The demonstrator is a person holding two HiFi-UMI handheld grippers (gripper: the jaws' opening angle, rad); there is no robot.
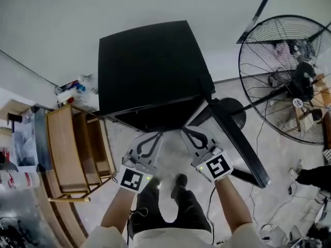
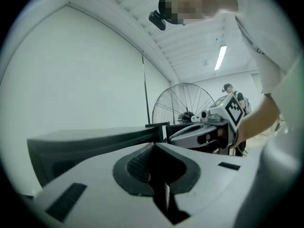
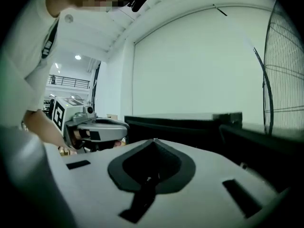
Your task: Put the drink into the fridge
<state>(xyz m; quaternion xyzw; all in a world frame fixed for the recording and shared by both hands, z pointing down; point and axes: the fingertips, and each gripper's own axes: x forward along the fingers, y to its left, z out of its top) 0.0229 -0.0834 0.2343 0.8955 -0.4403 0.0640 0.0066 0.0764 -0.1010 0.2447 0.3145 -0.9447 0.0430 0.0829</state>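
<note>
Ahead, fridge [image 1: 150, 66] stands upright, door [image 1: 238, 141] open; left hand-held gripper [image 1: 155, 135] and right hand-held gripper [image 1: 185, 131] closed, empty

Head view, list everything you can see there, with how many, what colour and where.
Fridge: one, black, centre, against the wall.
Fridge door: one, black, swung open to the right.
Fan: one, black wire cage, far right.
Shelf unit: one, wooden, left of the fridge.
Bottles: count unclear, clear and blue, by the wall behind the shelf unit.
Cables: several, dark, floor at lower right.
Left claw: one, grey, shut, empty, before the fridge.
Right claw: one, grey, shut, empty, beside it.
</note>
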